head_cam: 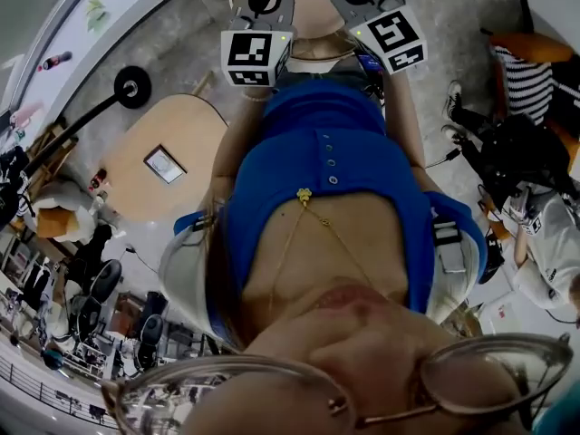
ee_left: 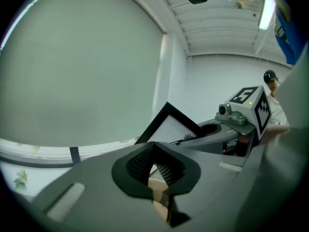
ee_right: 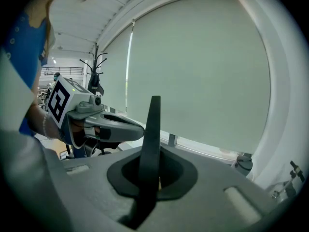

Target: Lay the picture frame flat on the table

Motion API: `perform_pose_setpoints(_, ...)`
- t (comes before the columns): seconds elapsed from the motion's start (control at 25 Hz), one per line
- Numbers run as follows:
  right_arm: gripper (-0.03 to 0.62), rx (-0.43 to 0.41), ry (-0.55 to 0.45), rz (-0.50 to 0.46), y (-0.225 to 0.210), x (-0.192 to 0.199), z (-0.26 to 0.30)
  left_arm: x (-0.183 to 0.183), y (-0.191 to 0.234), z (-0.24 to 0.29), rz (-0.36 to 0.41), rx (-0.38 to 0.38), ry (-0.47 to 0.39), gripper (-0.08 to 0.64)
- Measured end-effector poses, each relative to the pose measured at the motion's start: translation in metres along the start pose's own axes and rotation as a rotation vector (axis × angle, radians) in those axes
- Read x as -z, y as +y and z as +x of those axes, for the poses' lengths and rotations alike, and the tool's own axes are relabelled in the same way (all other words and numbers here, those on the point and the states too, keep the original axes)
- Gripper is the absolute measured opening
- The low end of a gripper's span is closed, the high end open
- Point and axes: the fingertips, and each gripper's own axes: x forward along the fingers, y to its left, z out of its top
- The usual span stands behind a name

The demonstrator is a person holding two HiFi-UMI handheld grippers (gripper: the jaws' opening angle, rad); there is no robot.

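The picture frame (ee_left: 170, 124) has a black border and a white picture, and it stands upright on edge in the air. In the right gripper view it shows edge-on as a thin black bar (ee_right: 151, 129). My right gripper (ee_right: 152, 174) is shut on that edge. My left gripper (ee_left: 155, 166) has its ridged pads closed to a narrow wedge at the frame's lower corner. Each gripper appears in the other's view: the right one (ee_left: 215, 132) at the frame's far side, the left one (ee_right: 130, 128) with its tip at the frame. In the head view only the two marker cubes (head_cam: 256, 57) (head_cam: 391, 39) show clearly.
A round wooden table (head_cam: 195, 120) stands at the left of the head view, with another small black frame (head_cam: 165, 164) lying flat on it and a black stand (head_cam: 133, 87) beside it. People sit at the right (head_cam: 535, 225). A large window blind (ee_right: 203, 71) fills the background.
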Motion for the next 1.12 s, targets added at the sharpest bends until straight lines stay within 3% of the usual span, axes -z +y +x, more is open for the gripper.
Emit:
perform_pose_setpoints(0.16,0.011,-0.086,0.012,-0.028,-0.032,0.011,-0.011,0.0,-0.009,0.027,-0.06,-0.114,-0.009,-0.002)
perform_pose_setpoints(0.28,0.011,-0.134,0.015,-0.029,-0.055,0.019,-0.018,0.0,-0.022,0.05,-0.07,-0.145,-0.007,-0.002)
perform_pose_setpoints(0.64,0.012,-0.144,0.005,0.04,-0.071,0.045,-0.017,0.017,-0.053,0.078,-0.032,-0.084,0.065,-0.002)
perform_pose_setpoints(0.88,0.012,-0.129,0.022,0.053,-0.074,0.049,-0.009,0.022,-0.049,0.084,-0.018,-0.063,0.103,-0.002)
perform_pose_setpoints(1.12,0.012,-0.148,0.059,0.092,-0.069,0.078,0.02,0.06,-0.03,0.083,-0.023,-0.058,0.172,-0.002)
